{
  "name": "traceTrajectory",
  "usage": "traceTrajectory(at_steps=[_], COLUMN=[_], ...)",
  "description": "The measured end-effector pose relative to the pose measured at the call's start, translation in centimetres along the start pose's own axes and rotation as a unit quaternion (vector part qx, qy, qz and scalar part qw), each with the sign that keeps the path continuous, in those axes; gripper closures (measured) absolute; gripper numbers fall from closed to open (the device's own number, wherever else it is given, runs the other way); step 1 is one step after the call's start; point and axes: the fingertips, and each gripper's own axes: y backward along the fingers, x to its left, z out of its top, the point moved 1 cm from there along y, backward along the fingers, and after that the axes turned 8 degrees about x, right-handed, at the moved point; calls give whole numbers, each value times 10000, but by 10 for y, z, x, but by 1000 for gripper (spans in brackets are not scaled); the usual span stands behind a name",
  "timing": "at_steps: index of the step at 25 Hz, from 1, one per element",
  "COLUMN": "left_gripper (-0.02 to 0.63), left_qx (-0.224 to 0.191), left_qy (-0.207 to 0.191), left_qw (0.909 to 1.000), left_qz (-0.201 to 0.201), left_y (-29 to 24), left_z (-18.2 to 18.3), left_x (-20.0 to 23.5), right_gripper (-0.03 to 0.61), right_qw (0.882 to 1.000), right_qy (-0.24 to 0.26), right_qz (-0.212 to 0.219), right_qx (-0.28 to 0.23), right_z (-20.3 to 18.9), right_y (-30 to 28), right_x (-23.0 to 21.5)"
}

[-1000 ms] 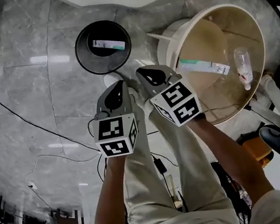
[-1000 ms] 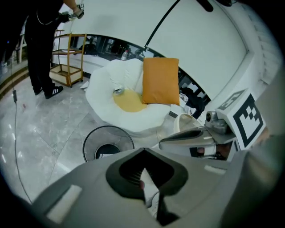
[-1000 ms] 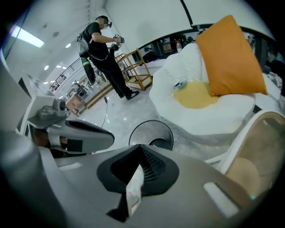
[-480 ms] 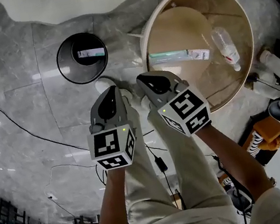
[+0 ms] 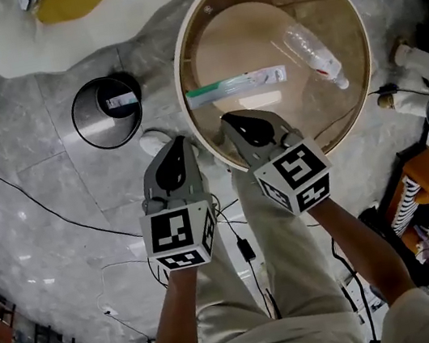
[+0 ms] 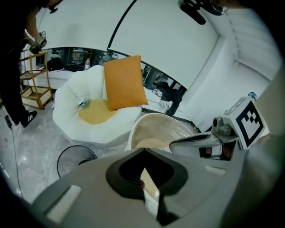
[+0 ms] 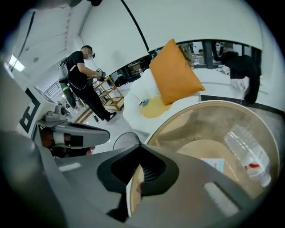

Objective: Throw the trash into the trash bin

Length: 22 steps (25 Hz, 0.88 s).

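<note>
I noted left tongs [image 5: 179, 141] and right tongs [image 5: 228, 117] both clenched on nothing at the round counter [image 5: 181, 74] where box [image 5: 236, 85] and bottle [image 5: 313, 56] lay (trash bin [image 5: 74, 121] stood well apart), and judged a clumsy nudge could roll the bottle away.

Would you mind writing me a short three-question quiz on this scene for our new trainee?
1. True or false: the plastic bottle lies inside the trash bin.
2. What lies near the bottle on the round table? A) a long box B) a mug C) a spoon
3. In a few words: what already lies in the trash bin?

Key: 1 false, it lies on the table. 2 A. 3 a small box.
</note>
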Motion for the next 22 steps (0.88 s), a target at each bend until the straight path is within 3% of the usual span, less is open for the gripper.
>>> traceTrajectory(at_steps=[16, 18, 22], left_gripper=[612, 612, 612], left_qx=[282, 372, 293], left_qy=[-880, -955, -1165], left_qw=[9941, 9927, 9899], left_qz=[-563, -641, -746], left_y=[-49, -55, -70], left_z=[14, 15, 22], left_x=[-122, -137, -166], right_gripper=[523, 509, 418], right_qw=[9912, 9895, 9832], right_qy=[-760, -831, -776], right_qz=[-915, -1021, -1569], right_qx=[-581, -596, -510], right_z=[-45, -53, -72], right_y=[90, 99, 116], right_x=[-115, -128, -163])
